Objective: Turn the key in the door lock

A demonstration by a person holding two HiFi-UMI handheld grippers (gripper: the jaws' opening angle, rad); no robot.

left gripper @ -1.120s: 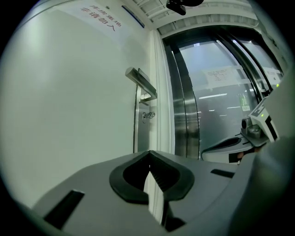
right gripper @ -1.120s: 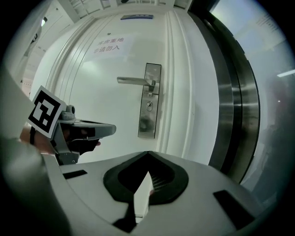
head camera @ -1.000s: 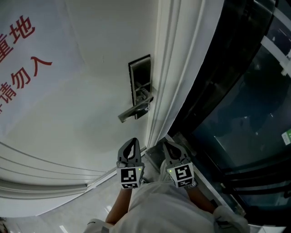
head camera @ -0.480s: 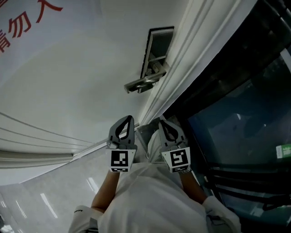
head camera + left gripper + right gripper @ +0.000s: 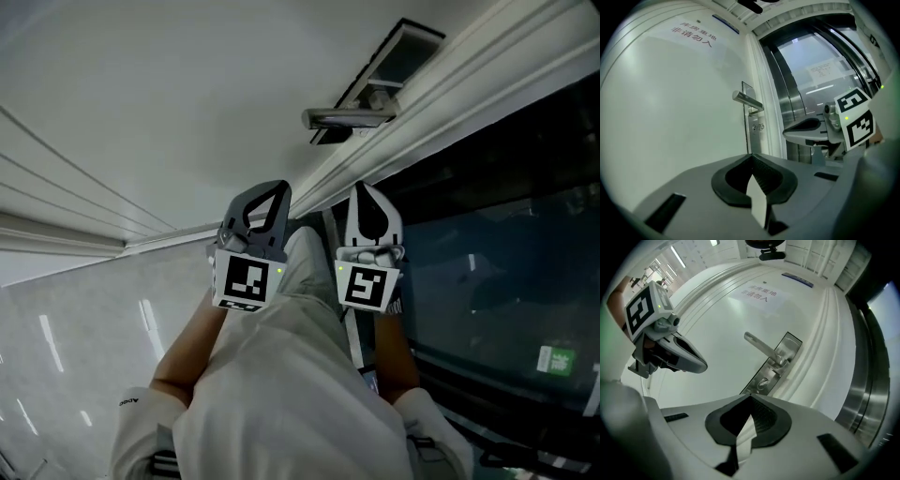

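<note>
The white door carries a metal lock plate [image 5: 394, 58] with a lever handle [image 5: 345, 118]. In the right gripper view the handle [image 5: 761, 348] juts left from the plate [image 5: 783, 355], and the lock cylinder [image 5: 763, 382] sits below it. In the left gripper view something small and shiny [image 5: 758, 127] shows at the cylinder under the handle [image 5: 746, 99]; whether it is a key is too small to tell. My left gripper [image 5: 265, 201] and right gripper [image 5: 371, 208] hang side by side short of the door, both shut and holding nothing. Neither touches the lock.
The door's moulded frame [image 5: 469, 70] runs beside the lock. Right of it stands dark glazing with metal posts [image 5: 797, 93]. A paper notice with red characters [image 5: 758, 294] hangs high on the door. The person's pale clothing [image 5: 281, 394] fills the bottom of the head view.
Both grippers have risen toward the lock, the right one more, and it has rolled. The head view has tilted, so the lock now sits at the top right.
</note>
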